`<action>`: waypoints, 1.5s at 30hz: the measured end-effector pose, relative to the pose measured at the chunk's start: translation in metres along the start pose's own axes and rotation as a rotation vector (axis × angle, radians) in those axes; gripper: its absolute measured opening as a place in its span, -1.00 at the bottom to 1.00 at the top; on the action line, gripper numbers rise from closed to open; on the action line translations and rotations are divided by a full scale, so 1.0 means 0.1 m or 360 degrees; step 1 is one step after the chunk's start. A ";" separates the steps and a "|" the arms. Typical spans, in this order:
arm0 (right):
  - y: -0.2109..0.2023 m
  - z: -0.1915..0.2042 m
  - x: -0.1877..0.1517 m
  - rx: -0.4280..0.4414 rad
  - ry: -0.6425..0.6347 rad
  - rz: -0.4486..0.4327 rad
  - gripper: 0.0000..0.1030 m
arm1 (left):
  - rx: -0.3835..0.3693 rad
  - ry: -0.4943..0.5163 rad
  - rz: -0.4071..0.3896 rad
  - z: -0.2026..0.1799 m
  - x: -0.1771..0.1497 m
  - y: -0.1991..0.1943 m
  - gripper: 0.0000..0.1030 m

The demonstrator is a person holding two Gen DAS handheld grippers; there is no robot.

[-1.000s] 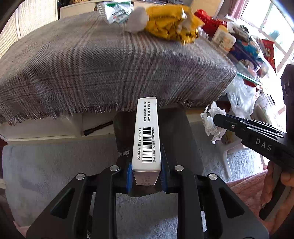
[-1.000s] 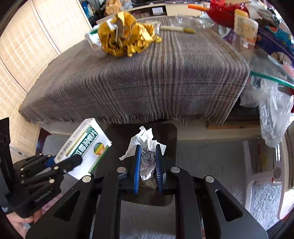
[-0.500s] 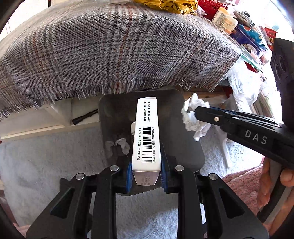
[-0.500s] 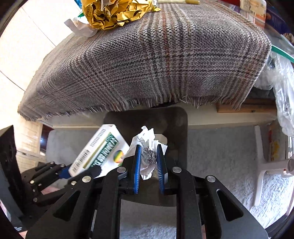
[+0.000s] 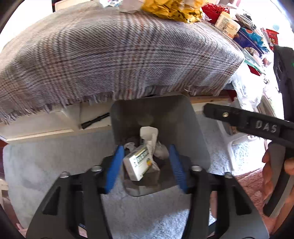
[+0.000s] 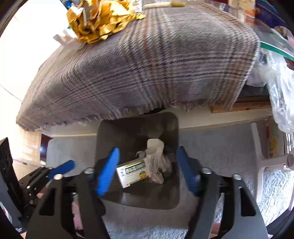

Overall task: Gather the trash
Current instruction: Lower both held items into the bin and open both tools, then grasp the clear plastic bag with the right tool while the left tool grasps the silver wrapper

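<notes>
A dark grey bin (image 5: 191,132) (image 6: 114,136) stands on the carpet below the table edge. Inside it lie a white and green box (image 5: 137,163) (image 6: 133,171) and crumpled white paper (image 5: 161,150) (image 6: 156,165). My left gripper (image 5: 145,165) is open and empty above the bin. My right gripper (image 6: 148,169) is open and empty above the bin too; its finger (image 5: 238,117) shows at the right in the left wrist view. On the plaid tablecloth (image 5: 110,55) (image 6: 147,64) lies a crumpled yellow wrapper (image 5: 170,8) (image 6: 99,20).
A white wrapper (image 6: 64,39) lies beside the yellow one. Bottles and packets (image 5: 227,25) crowd the table's right side. A clear plastic bag (image 6: 279,82) hangs at the right. A white stool (image 6: 270,165) stands on the grey carpet (image 5: 55,165).
Both grippers opened. The box dropped from the left gripper and the crumpled paper from the right into the bin.
</notes>
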State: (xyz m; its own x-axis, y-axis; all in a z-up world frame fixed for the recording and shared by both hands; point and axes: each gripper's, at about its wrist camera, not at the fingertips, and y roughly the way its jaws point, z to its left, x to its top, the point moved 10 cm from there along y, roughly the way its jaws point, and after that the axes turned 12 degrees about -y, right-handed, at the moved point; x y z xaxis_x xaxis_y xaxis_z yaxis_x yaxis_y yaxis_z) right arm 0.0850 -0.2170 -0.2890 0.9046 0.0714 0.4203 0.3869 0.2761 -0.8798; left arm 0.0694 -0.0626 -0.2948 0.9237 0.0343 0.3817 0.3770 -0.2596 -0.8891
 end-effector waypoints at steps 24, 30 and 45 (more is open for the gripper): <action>-0.74 -0.25 0.48 -0.0046 0.0064 -0.0192 0.93 | 0.0036 -0.0116 -0.0168 0.35 0.57 -0.75 0.82; -1.07 -0.43 1.09 -0.0165 0.0009 -0.0292 0.93 | 0.0102 0.0007 -0.0280 0.16 1.14 -0.94 0.82; -0.68 -0.90 2.50 -0.0121 0.0200 -0.0265 0.93 | 0.0118 0.0034 -0.0453 0.03 2.82 -0.92 0.84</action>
State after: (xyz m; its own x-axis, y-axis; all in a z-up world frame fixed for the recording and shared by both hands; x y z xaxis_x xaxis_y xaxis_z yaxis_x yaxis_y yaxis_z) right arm 0.3011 -0.3046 -0.1437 0.8404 -0.0902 0.5344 0.5409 0.2008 -0.8168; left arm 0.2955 -0.0260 -0.1066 0.7788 0.0751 0.6227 0.6253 -0.1711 -0.7614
